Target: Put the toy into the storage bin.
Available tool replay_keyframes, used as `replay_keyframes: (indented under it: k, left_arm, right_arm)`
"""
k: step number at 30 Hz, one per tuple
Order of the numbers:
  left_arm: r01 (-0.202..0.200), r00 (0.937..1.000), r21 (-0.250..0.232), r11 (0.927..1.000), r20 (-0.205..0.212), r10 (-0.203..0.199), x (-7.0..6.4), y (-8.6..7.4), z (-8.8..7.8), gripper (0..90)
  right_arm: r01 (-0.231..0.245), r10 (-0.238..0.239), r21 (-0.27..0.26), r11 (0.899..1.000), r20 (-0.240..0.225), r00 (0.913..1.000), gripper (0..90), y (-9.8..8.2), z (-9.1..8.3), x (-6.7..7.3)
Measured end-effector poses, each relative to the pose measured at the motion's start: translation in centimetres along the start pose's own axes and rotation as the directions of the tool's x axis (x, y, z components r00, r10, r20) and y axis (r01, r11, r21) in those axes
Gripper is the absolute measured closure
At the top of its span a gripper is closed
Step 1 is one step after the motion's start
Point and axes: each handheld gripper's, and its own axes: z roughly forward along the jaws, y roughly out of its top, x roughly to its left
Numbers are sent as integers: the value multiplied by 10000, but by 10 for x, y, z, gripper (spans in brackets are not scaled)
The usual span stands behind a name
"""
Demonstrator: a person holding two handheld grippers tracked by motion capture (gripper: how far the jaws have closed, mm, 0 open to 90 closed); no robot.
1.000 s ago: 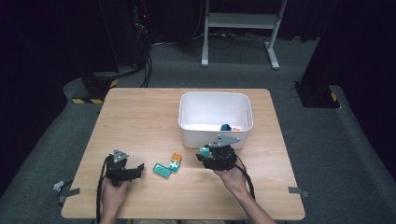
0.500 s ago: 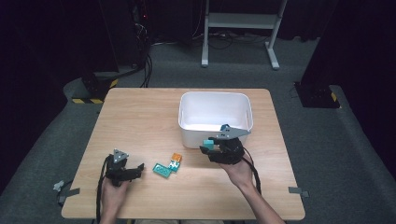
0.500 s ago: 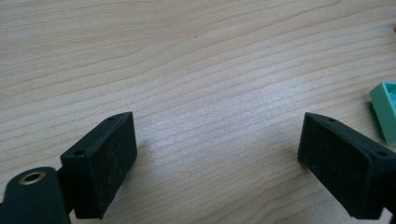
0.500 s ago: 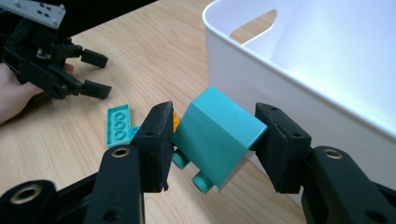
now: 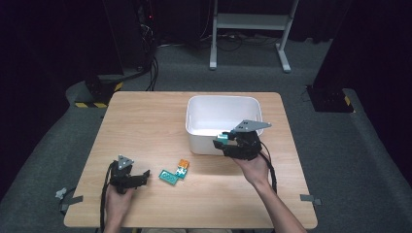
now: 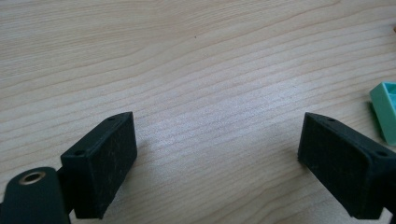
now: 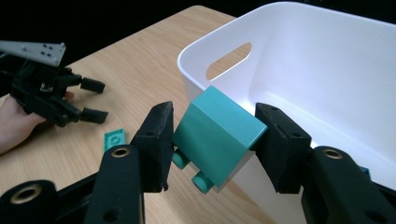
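My right gripper (image 5: 224, 141) (image 7: 214, 135) is shut on a teal brick (image 7: 215, 135) (image 5: 222, 137), held tilted at the near rim of the white bin (image 5: 204, 141) (image 7: 299, 60). On the table lie a flat teal plate (image 5: 170, 177) (image 7: 114, 138) (image 6: 385, 110) and a small orange brick (image 5: 183, 165) touching it. My left gripper (image 5: 141, 178) (image 6: 217, 154) rests low on the wood at the front left, open, with bare table between its pads; it is also seen far off in the right gripper view (image 7: 91, 100).
The wooden table (image 5: 145, 121) has free room on its left half. A metal stand (image 5: 248, 22) and cables lie on the grey floor beyond the far edge. A person's hands enter from the bottom.
My right gripper has risen with the teal brick and moved toward the bin's near rim. The left gripper and the pieces on the table have not moved.
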Motion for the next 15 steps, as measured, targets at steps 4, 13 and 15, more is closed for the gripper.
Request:
replay_keyframes:
  k: [4,13,15]
  left_arm:
    - [1,10000,0,10000,-1,-1,0,0,0,115]
    - [0,10000,-1,10000,1,0,0,0,0,115]
    - [0,10000,-2,10000,-1,0,0,0,0,115]
  right_arm:
    - [-209,210,-90,9997,63,9998,494,6,-3,-8]
    - [-702,704,-75,9975,309,9970,494,15,-2,-27]
    - [-744,742,33,9972,421,9964,494,17,-1,-31]
